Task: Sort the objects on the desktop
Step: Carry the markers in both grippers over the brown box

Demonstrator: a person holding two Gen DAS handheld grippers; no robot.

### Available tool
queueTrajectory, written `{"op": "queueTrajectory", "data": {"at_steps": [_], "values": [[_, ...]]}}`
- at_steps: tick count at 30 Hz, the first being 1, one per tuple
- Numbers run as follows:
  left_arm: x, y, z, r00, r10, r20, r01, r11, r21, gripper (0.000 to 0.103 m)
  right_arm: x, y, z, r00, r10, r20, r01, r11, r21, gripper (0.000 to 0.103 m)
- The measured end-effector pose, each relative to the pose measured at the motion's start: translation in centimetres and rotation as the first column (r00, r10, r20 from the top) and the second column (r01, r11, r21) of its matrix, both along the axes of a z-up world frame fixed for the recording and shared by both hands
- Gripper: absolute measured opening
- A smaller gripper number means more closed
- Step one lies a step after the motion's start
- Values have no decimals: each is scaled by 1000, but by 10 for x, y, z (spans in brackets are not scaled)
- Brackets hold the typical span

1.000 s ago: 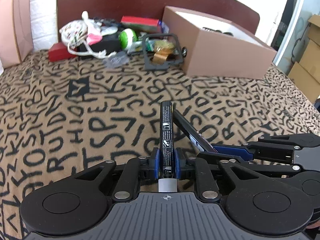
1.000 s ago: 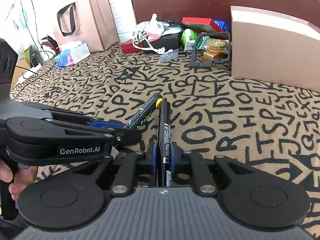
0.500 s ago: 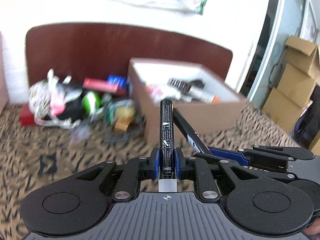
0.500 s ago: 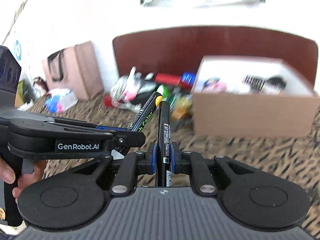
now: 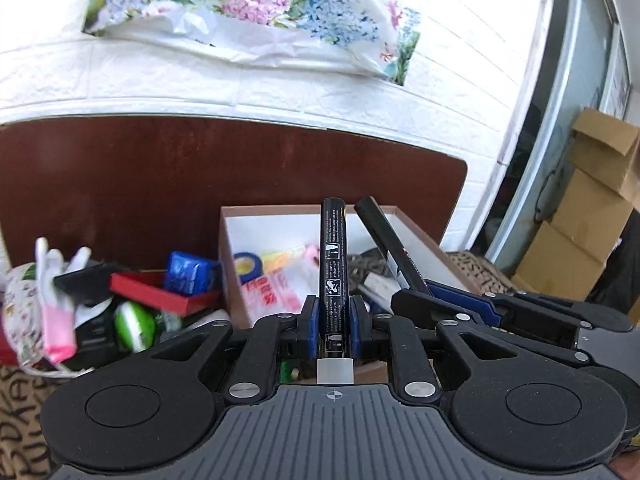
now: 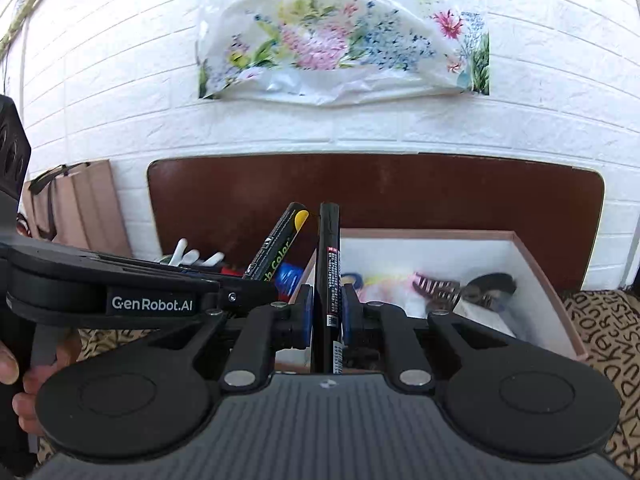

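Left claw (image 5: 331,322) clamped on yellow-capped marker (image 5: 332,272), right claw (image 6: 323,316) on black marker (image 6: 329,276) — both up w/ open box (image 6: 536,280) just ahead.

Black marker, white print (image 5: 333,280), between blue pads (image 5: 310,326) of left gripper. Yellow end cap (image 6: 299,220) on same marker in right view. Plain black marker, red-white label (image 6: 329,272), between right jaws. Beyond jaws: brown box, white inside (image 6: 536,276); dark red-brown headboard (image 5: 160,184); white brick wall (image 6: 120,80); floral sheet, pink, blue, green (image 6: 340,40). Below jaws: tan cloth, black letter pattern (image 6: 600,340). Left of left jaws: red tray (image 5: 160,294), blue packet (image 5: 188,272), green-white ball (image 5: 134,322).
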State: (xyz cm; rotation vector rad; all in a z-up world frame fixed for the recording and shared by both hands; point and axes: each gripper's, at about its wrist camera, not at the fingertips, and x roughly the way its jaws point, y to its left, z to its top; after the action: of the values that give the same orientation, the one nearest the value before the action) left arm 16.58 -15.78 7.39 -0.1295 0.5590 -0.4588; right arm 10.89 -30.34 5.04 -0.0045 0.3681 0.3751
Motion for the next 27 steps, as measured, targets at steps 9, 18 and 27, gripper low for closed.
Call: {"op": "queueTrajectory", "data": {"at_steps": [9,18,27], "values": [[79,-16,-23,997,1,-80,-3,1000,-28,12,77,-10,-11,999,-28,-44,29,999,33,17],[134,-31,-61,990,16,-139,-17,1000,-8,13,150,-21,-46,984,-21,-175,37,996,85,17],[153,-38,-70,990,17,-137,-16,1000,9,36,187,-26,-56,974,-46,-223,59,997,55,17]]}}
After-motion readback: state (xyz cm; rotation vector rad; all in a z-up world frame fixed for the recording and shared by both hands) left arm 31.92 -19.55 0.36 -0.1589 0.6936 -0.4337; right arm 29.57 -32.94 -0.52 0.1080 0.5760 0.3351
